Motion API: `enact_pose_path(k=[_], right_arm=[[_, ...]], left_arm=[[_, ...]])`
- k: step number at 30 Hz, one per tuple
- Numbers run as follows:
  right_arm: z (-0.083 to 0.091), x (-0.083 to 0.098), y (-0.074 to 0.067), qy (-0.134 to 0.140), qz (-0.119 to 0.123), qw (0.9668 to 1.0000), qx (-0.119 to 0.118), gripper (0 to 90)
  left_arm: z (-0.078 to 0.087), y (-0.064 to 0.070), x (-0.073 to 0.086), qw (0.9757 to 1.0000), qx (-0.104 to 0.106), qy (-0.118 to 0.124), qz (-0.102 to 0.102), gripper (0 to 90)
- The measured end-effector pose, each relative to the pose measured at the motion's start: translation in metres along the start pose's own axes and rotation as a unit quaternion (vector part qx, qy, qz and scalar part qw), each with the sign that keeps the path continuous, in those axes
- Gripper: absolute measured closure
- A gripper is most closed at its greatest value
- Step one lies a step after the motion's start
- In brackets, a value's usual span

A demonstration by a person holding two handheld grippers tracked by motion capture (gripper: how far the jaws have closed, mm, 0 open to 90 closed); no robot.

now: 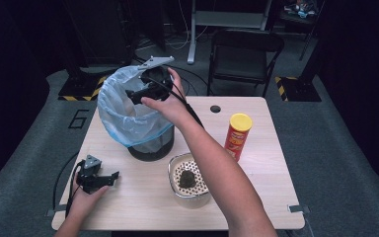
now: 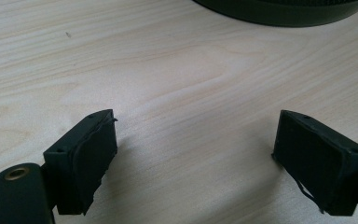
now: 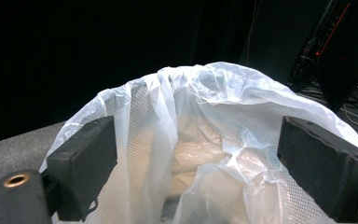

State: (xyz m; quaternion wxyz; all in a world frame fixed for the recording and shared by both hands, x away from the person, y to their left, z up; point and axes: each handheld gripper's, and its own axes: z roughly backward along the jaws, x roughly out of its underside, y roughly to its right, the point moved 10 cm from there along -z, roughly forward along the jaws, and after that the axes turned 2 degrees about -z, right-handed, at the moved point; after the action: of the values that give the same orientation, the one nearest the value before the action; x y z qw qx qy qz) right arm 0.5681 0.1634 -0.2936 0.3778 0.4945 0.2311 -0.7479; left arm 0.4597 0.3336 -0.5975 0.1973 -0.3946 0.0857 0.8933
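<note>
The right gripper (image 1: 137,94) hung over the mouth of the bin (image 1: 150,148), its jaws spread wide with nothing between them; in the right gripper view the pale blue bag (image 3: 214,140) that lined the bin lay open just below the pads, its rim folded over the mesh wall. It looked as though something had been dropped into the bin, though I could not tell what lay at the bottom of the bag. The left gripper (image 1: 109,177) rested low on the table (image 1: 256,197) near its front left corner, jaws likewise apart and empty, well apart from the bin. Just in front of the bin stood a metal strainer (image 1: 175,165) with a dark lump (image 1: 186,178) sitting in it, and a red can with a yellow lid (image 1: 239,134) stood upright to the right of the bin. By my judgement the step in hand was the emptying of scraps into the bin, and the lump in the strainer was not yet dealt with. The next move would call for the right hand to draw back clear of the bag without snagging its thin rim, then come down over the strainer squarely enough to take the lump
</note>
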Motion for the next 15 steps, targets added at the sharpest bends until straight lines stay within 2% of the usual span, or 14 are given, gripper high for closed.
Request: enact_pose_path(k=[3, 4, 5, 10, 12, 13, 14, 15], right_arm=[[0.005, -0.001, 0.0, 0.005, 0.006, 1.0, 0.005, 9.7], [0.007, -0.001, 0.0, 0.004, 0.006, 1.0, 0.004, 9.7], [0.01, -0.002, 0.0, 0.005, 0.009, 0.9999, 0.003, 9.7], [0.033, -0.001, 0.008, -0.002, 0.022, 0.9994, 0.027, 13.9], [0.043, 0.0, 0.01, -0.002, 0.024, 0.9994, 0.024, 14.6], [0.048, 0.0, 0.011, 0.0, 0.026, 0.9994, 0.024, 17.5], [0.053, 0.0, 0.011, 0.002, 0.027, 0.9995, 0.014, 24.4], [0.059, 0.001, 0.01, 0.002, 0.017, 0.9998, 0.003, 30.0]], left_arm=[[0.0, 0.0, 0.0, 1.0, 0.0, -0.001, -0.003, 13.1], [0.0, 0.001, 0.0, 1.0, 0.001, 0.001, 0.005, 13.1], [0.0, 0.0, 0.0, 1.0, 0.0, 0.0, -0.001, 13.1], [0.0, 0.0, 0.0, 1.0, 0.0, 0.0, 0.0, 13.1], [0.0, 0.0, 0.0, 1.0, 0.0, 0.0, -0.001, 13.1], [0.0, 0.0, 0.0, 1.0, 0.0, 0.0, 0.0, 13.1], [-0.001, 0.0, -0.001, 1.0, -0.003, 0.006, 0.001, 13.1], [-0.001, 0.0, -0.001, 1.0, -0.002, 0.005, 0.001, 13.1]])
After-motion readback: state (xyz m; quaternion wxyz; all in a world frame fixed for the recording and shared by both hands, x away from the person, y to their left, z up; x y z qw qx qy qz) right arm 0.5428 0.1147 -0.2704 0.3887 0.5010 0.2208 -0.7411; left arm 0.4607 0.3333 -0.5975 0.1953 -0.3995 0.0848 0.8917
